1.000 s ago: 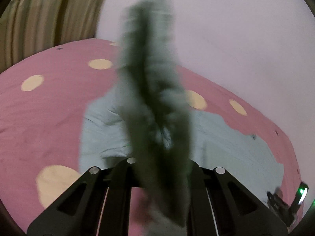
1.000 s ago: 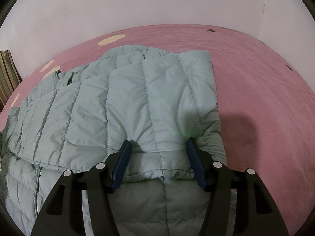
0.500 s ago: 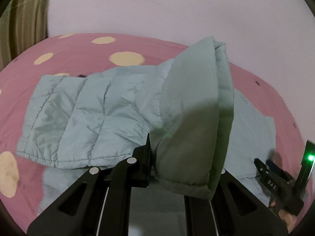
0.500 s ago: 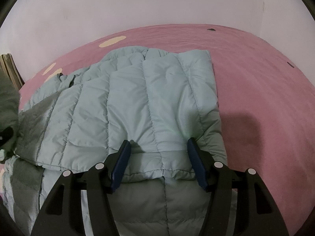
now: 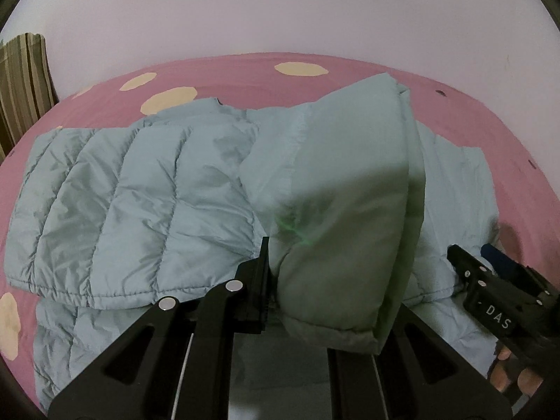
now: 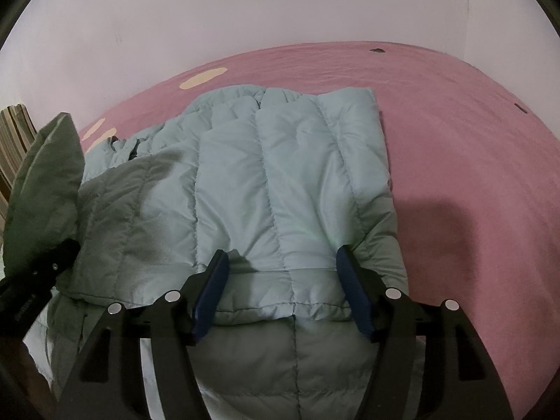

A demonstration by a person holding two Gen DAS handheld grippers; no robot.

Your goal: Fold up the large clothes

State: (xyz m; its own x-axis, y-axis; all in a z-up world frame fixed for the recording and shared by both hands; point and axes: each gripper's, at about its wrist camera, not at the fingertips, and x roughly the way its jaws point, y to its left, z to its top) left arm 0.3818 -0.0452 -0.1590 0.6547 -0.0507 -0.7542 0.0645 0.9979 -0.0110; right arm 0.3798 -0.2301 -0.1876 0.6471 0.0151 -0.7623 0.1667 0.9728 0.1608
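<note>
A pale blue-green puffer jacket (image 6: pixel 280 182) lies spread on the pink bed, with one part folded over the body. My left gripper (image 5: pixel 325 297) is shut on a padded sleeve (image 5: pixel 350 175) and holds it raised above the jacket. The sleeve hides its right finger. In the right wrist view that sleeve (image 6: pixel 45 182) and the left gripper (image 6: pixel 35 280) show at the left edge. My right gripper (image 6: pixel 283 294) rests low over the jacket's folded near edge. Its jaws are opening, the blue pads (image 6: pixel 213 290) stand apart with the fold between them, not pinching it. The right gripper (image 5: pixel 490 287) also shows at the lower right of the left wrist view.
The pink bed sheet (image 6: pixel 472 140) has cream dots (image 5: pixel 301 69) and runs back to a plain pale wall. Striped fabric (image 5: pixel 24 80) stands at the far left. A person's fingers (image 5: pixel 507 374) hold the right gripper. Bare sheet stretches to the right of the jacket.
The left gripper has swung the sleeve across and down over the jacket, towards the right gripper; the sleeve now shows in the right wrist view. The right gripper's pads have spread slightly.
</note>
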